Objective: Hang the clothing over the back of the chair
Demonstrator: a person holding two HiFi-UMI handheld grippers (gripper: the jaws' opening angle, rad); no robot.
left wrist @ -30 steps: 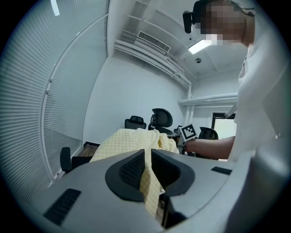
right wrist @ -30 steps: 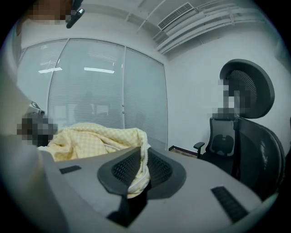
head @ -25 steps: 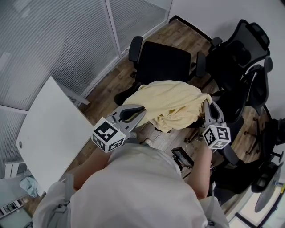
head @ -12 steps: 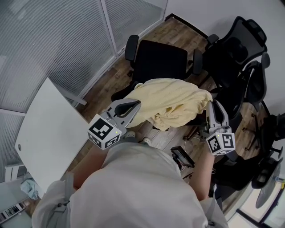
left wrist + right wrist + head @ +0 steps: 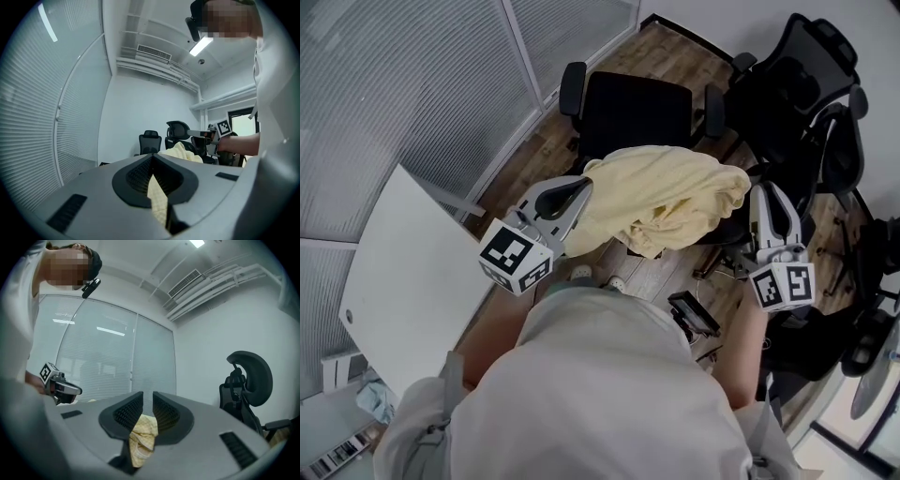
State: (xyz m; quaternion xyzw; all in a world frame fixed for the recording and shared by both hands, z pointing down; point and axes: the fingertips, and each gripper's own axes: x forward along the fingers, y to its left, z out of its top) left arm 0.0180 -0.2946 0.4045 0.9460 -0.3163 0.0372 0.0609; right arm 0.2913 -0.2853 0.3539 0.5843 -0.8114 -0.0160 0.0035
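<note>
A pale yellow garment [image 5: 661, 197] hangs bunched between my two grippers, just in front of a black office chair [image 5: 633, 108] whose seat faces me. My left gripper [image 5: 581, 186] is shut on the garment's left edge; in the left gripper view a strip of yellow cloth [image 5: 158, 199] is pinched between the closed jaws. My right gripper [image 5: 764, 192] holds the right corner. Its jaws have just been opening a little, and a wad of cloth [image 5: 143, 437] stays wedged between them, gripped low down with the tips slightly apart.
A white table [image 5: 403, 272] lies to my left, beside a glass partition with blinds [image 5: 412, 75]. Several black high-backed chairs [image 5: 806, 84] crowd the right side. A small black object [image 5: 694, 314] lies on the wooden floor near my feet.
Both grippers have risen with the garment, which now hangs higher and nearer the chair. The right gripper has drifted to the right.
</note>
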